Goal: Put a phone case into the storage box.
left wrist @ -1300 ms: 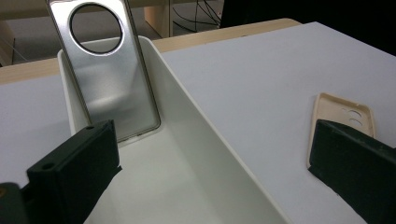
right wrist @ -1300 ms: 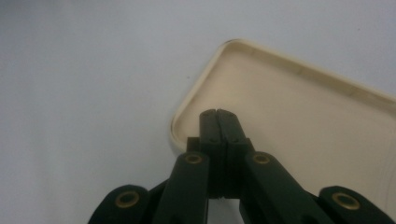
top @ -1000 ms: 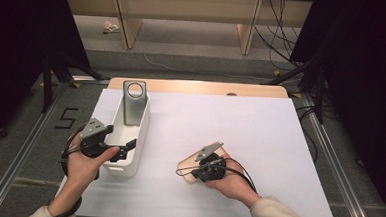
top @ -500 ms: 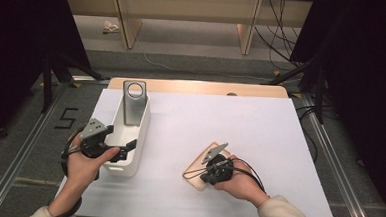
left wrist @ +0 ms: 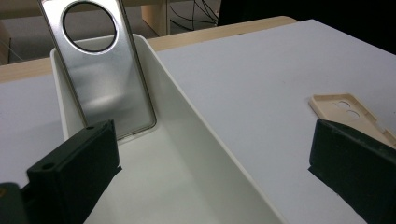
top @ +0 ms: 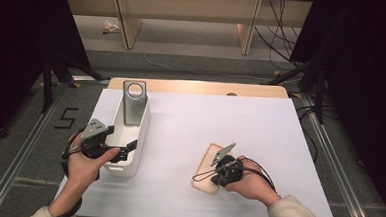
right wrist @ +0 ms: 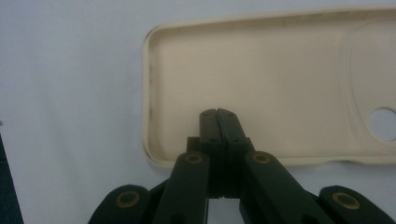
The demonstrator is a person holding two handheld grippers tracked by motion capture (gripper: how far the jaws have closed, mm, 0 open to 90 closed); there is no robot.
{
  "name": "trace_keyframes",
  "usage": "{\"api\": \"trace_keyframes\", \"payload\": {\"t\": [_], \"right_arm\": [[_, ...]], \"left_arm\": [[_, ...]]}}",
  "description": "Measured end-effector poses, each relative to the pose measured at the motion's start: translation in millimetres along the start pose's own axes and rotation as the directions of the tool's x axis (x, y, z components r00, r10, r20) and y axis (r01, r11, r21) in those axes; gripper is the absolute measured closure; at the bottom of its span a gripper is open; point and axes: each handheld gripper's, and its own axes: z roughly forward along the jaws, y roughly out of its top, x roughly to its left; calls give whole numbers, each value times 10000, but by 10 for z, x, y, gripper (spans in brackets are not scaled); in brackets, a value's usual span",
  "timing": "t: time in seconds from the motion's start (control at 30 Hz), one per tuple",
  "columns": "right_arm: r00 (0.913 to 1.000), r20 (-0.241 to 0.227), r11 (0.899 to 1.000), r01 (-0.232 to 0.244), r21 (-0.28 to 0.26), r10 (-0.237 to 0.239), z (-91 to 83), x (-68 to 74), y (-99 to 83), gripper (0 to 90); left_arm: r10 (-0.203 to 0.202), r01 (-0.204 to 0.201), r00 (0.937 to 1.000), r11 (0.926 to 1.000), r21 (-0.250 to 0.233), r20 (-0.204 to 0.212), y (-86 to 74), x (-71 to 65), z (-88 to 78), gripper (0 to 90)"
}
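- On the white table (top: 279, 143), the beige phone case (top: 209, 170) lies flat, open side up, near the front edge.
- Right gripper (right wrist: 217, 114) has its jaws pressed together, empty, tips over the case's inner face.
- Left gripper (top: 123, 150) stands wide open across the white bin (top: 142, 131), gripping nothing.
- A silver phone back (left wrist: 105, 70) leans upright in the bin's far end.

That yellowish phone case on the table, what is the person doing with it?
A person works at a white table with a black gripper in each hand. The right gripper, jaws shut together, presses its tip into the open hollow of the cream plastic phone case, which lies flat on the table. The left gripper, jaws wide open, sits at the near end of a long white plastic bin. A silver metal phone back plate with a round hole leans upright at the bin's far end.
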Motion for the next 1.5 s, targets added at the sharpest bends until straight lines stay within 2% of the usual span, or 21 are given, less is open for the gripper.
{"api": "trace_keyframes", "payload": {"t": [0.43,0.83,1.0,1.1,1.17,1.23,1.3,1.43,1.5], "right_arm": [[9993,260,9992,-270,284,263,-133,-126,-198,900],[9990,315,9987,-331,382,319,-150,-140,-216,898],[9992,310,9991,-264,334,253,-157,-141,-211,850],[9991,390,9997,-184,164,178,-176,-146,-204,802],[9992,404,9999,-2,128,-4,-192,-138,-196,740],[9982,524,9996,284,-38,-282,-201,-120,-182,656],[9957,643,9977,673,29,-674,-205,-93,-158,531],[9893,543,9908,1348,134,-1353,-235,-39,-108,393],[9863,601,9880,1522,281,-1536,-245,-16,-87,329]], "left_arm": [[38,-38,10000,10000,45,32,-2,-14,10,10],[83,-83,10000,10000,40,33,-2,-17,10,10],[85,-85,10000,10000,38,47,-1,-18,9,9],[91,-91,9999,9999,46,51,-2,-18,10,10],[100,-101,9999,9999,38,53,1,-20,7,9],[101,-102,9999,9999,20,49,2,-20,7,9],[105,-105,9999,9999,14,53,2,-21,8,9],[114,-114,9999,9999,-6,67,4,-21,8,9],[116,-116,9999,9999,-7,75,4,-20,9,9]]}}
